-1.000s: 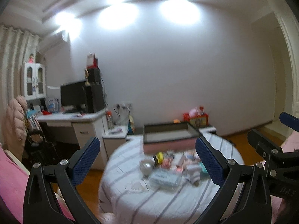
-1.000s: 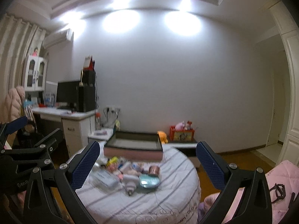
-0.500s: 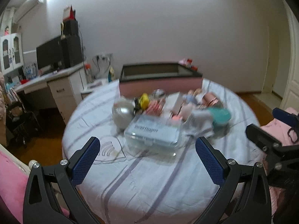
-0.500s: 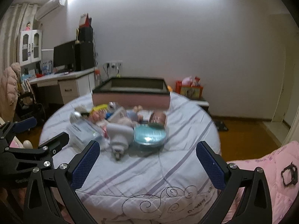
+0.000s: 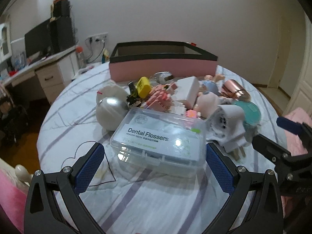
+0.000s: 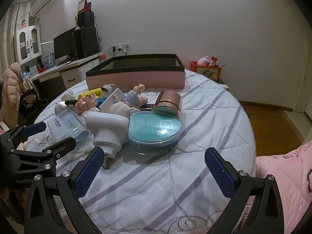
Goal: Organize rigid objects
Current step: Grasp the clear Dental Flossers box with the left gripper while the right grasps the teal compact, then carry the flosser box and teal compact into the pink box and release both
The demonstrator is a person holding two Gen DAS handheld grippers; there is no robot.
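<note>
We are holding two grippers over a round bed covered in a white quilt with lilac stripes (image 5: 156, 200), where a heap of small hard things waits to be sorted. Our landmark is the clear plastic dental flosser box with a white printed label (image 5: 159, 139).

The left gripper (image 5: 155, 163) is spread wide and holds nothing. The flosser box lies straight ahead of it, just beyond the blue pads, and its long axis runs crosswise, from one pad toward the other. The box looks almost as long as the gap between the jaws, so we judge a grasp along that axis would be tight, and a grasp across the short sides would call for a turn of the wrist.

The right gripper (image 6: 154, 167) is also spread and empty. It is off to the right of the flosser box and faces a teal heart-shaped box with a clear lid (image 6: 155, 129), which lies straight ahead of its jaws. A white wall plug adapter (image 5: 229, 125) sits between the two boxes, touching the teal one.

Behind the flosser box, past the heap, stands a large open pink box with a black rim (image 5: 162, 66), probably where things should go. It appears empty, though we cannot see its floor.

The left hand is clearly nearer the flosser box.
</note>
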